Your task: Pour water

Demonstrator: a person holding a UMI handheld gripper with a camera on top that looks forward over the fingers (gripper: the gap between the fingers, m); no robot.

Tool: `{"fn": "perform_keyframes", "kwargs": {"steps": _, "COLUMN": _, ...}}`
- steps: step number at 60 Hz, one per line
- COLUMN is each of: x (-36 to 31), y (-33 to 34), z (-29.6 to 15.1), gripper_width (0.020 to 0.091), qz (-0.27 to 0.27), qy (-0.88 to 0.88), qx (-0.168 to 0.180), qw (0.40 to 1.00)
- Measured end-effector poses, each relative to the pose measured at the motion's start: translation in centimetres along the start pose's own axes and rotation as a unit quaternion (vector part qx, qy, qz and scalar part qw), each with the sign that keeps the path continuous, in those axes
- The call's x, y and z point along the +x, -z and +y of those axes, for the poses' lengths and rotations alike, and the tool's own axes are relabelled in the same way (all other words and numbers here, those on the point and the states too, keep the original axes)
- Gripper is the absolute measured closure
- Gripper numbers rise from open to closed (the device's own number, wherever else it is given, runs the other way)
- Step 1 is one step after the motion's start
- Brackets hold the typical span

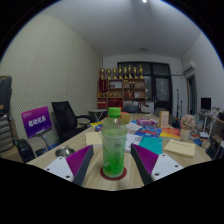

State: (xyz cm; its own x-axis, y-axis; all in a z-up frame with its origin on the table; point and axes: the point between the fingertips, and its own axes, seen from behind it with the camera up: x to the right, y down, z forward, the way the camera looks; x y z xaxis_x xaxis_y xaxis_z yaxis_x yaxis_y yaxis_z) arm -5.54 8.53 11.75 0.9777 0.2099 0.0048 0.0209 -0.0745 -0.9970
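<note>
One clear plastic bottle point(114, 143), green-tinted with a white cap, stood low in the frame's centre on a tan wooden table point(90, 178), between the gripper's point(113, 163) spread fingers; shelves lined the far wall.

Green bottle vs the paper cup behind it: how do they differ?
The green bottle stands between the gripper fingers, on a round coaster; the paper cup stands far beyond them. The green bottle is translucent green with a cap; the paper cup is pale and opaque. Both stand upright on the table.
</note>
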Motion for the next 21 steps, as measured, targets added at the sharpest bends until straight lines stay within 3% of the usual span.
{"fn": "perform_keyframes", "kwargs": {"steps": 21, "x": -3.3, "y": 18.9, "z": -0.5, "gripper_width": 0.0273, "qz": -0.009, "qy": 0.035, "qx": -0.012, "qw": 0.999}}
